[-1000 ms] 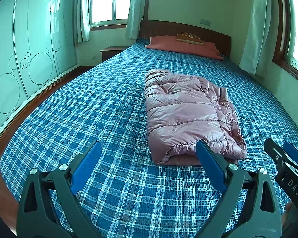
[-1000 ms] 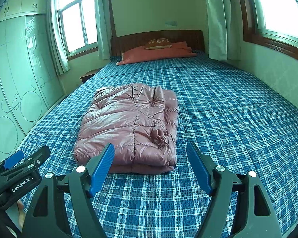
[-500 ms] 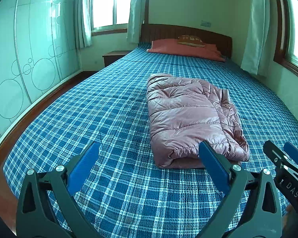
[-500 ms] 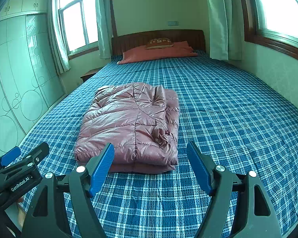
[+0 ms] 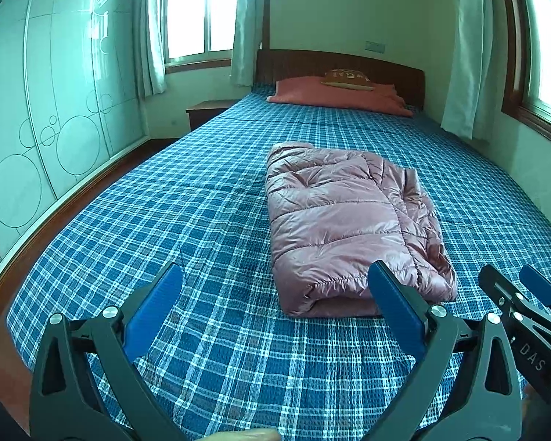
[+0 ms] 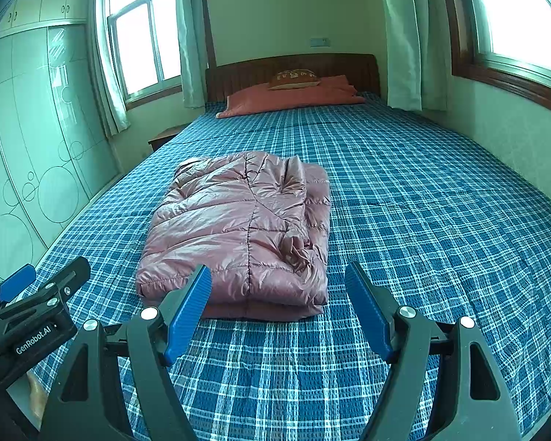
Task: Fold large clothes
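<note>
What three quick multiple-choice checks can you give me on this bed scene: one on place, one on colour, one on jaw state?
1. Where does the folded jacket lie?
A. On the plaid bedcover
B. On the floor
C. On the pillow

2. What colour is the jacket?
A. Green
B. Pink
C. Black

3. How do the jaws of the left gripper and right gripper stand?
A. Both shut on the jacket
B. One shut, one open
C. Both open, holding nothing

Answers: 1 A, it rests mid-bed, well short of the red pillow; 2 B, shiny pink quilting shows in both views; 3 C, the blue pads of each stand wide apart with only bedcover between them.
</note>
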Available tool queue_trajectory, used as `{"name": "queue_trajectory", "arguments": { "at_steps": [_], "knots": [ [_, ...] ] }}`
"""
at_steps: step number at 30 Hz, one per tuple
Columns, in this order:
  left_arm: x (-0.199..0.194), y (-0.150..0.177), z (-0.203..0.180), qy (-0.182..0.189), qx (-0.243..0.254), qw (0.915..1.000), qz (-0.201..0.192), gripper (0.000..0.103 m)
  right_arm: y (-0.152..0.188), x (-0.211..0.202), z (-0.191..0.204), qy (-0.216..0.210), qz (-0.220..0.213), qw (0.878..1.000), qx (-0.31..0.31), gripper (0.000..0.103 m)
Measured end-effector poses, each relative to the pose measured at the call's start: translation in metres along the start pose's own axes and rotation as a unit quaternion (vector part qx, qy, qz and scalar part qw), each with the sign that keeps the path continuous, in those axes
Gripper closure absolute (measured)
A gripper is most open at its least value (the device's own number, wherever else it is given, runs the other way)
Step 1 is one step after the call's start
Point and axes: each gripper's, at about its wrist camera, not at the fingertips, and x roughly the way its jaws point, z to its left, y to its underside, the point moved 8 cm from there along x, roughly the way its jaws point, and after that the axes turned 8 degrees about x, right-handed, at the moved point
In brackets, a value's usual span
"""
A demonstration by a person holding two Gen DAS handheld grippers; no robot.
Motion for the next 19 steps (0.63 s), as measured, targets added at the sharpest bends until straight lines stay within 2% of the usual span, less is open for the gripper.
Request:
{"name": "queue_trajectory", "arguments": {
  "at_steps": [7,9,14,19],
  "knots": [
    [0.000,-0.002,-0.004,-0.006,0.014,0.9999,-0.008,0.002,0.001,0.005,-0.005,-0.001,0.005,1.000,0.000,0.029],
    [0.004,0.000,-0.006,0.000,0.018,0.9998,0.002,0.002,0.002,0.006,-0.005,-0.002,0.007,1.000,-0.001,0.029],
    [0.012,0.002,-0.005,0.006,0.005,1.0000,0.003,0.002,0.003,0.010,-0.007,-0.001,0.009,1.000,-0.001,0.029],
    [0.039,0.014,0.007,0.013,-0.012,0.9993,0.033,0.002,0.005,0.021,-0.023,0.011,0.016,1.000,0.007,0.029]
  ]
}}
